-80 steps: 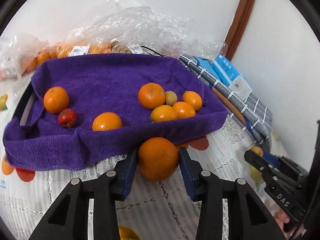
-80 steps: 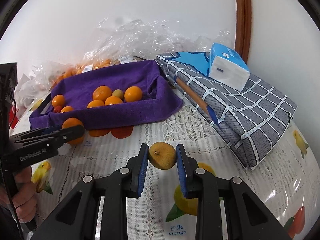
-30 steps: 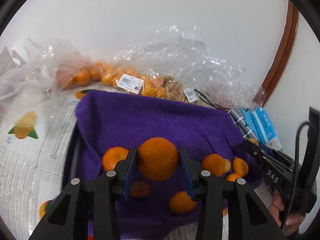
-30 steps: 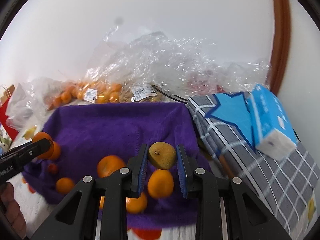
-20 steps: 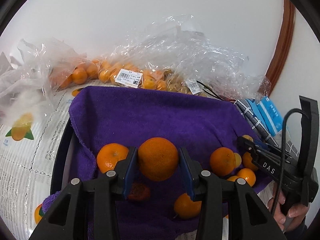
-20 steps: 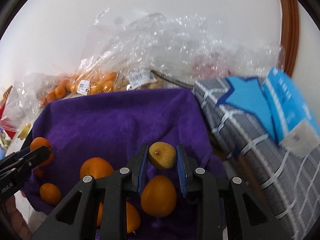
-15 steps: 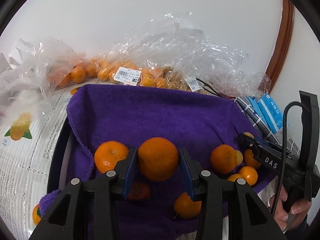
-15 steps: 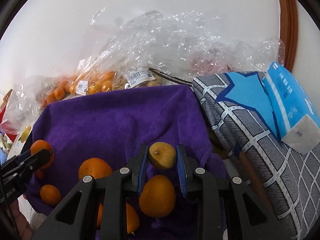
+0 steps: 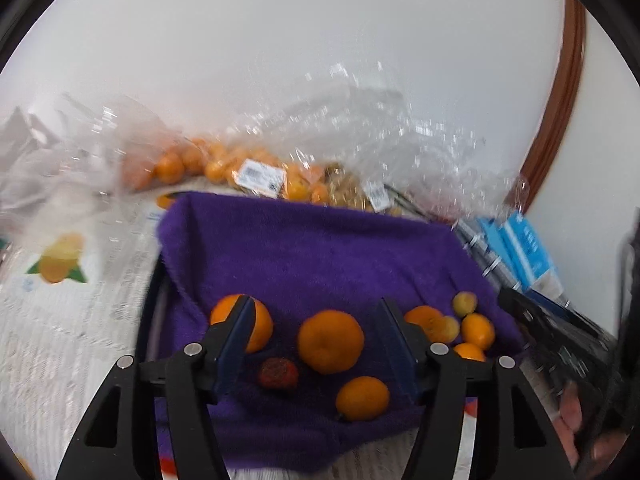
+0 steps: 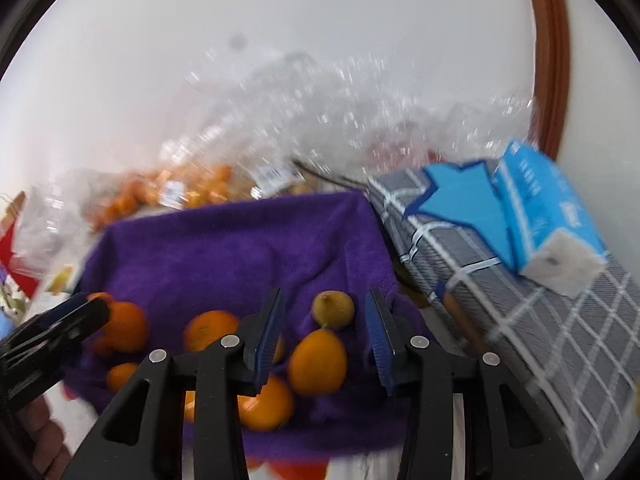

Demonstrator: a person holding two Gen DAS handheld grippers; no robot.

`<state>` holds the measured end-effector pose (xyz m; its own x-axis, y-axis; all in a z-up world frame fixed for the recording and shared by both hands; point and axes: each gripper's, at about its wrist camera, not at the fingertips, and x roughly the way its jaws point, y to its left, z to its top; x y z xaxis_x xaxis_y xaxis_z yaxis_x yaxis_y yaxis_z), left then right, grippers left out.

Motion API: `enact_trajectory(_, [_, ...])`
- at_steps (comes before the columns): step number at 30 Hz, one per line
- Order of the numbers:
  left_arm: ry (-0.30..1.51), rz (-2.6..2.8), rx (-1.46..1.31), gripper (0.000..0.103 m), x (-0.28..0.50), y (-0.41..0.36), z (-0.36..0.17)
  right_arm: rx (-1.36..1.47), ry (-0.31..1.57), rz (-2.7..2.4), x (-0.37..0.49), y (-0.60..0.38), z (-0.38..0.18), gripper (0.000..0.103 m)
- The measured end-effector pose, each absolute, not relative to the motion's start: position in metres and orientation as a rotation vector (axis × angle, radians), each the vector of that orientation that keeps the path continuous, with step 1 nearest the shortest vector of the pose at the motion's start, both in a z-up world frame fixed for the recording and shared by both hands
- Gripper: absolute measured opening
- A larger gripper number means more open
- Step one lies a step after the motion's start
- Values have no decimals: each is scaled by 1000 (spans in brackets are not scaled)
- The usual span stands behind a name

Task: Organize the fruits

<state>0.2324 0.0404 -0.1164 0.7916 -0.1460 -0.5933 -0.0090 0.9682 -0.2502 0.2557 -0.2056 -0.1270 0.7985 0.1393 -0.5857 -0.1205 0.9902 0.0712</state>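
Observation:
A tray lined with a purple towel [image 9: 320,248] holds several oranges. In the left wrist view my left gripper [image 9: 320,336] is open above the tray; a large orange [image 9: 330,341] lies on the towel between its fingers, with a small red fruit [image 9: 277,372] beside it. In the right wrist view my right gripper [image 10: 323,332] is open over the tray's right end [image 10: 240,248]; a yellow-green fruit [image 10: 333,309] lies on the towel between its fingers, above an orange [image 10: 317,360]. The left gripper shows at the left edge there [image 10: 52,332].
Clear plastic bags of oranges [image 9: 240,168] lie behind the tray against the wall. A folded grey checked cloth [image 10: 520,300] with a blue tissue pack [image 10: 548,228] lies right of the tray. The tablecloth [image 9: 60,320] has fruit prints.
Both grippers have opened. The large orange has dropped from the left gripper onto the towel, and the yellow-green fruit has dropped from the right gripper onto the towel. Both views are blurred by motion.

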Motion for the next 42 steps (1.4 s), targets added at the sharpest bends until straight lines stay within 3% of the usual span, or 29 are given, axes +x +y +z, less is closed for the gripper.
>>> enact_trajectory(2, [652, -84, -250, 69, 217, 41, -102, 9, 611, 126, 234, -202, -109, 66])
enact_trajectory(8, [618, -4, -120, 82, 153, 30, -58, 22, 592, 64, 159, -201, -64, 70])
enact_trajectory(10, [614, 5, -108, 84, 134, 28, -47, 19, 597, 34, 140, -201, -57, 70])
enact_trajectory(18, [600, 26, -93, 90, 70, 26, -21, 13, 564, 43, 63, -203, -39, 94])
enact_trajectory(42, [592, 33, -153, 90, 27, 30, -5, 16, 574, 41, 18, -207, -38, 94])
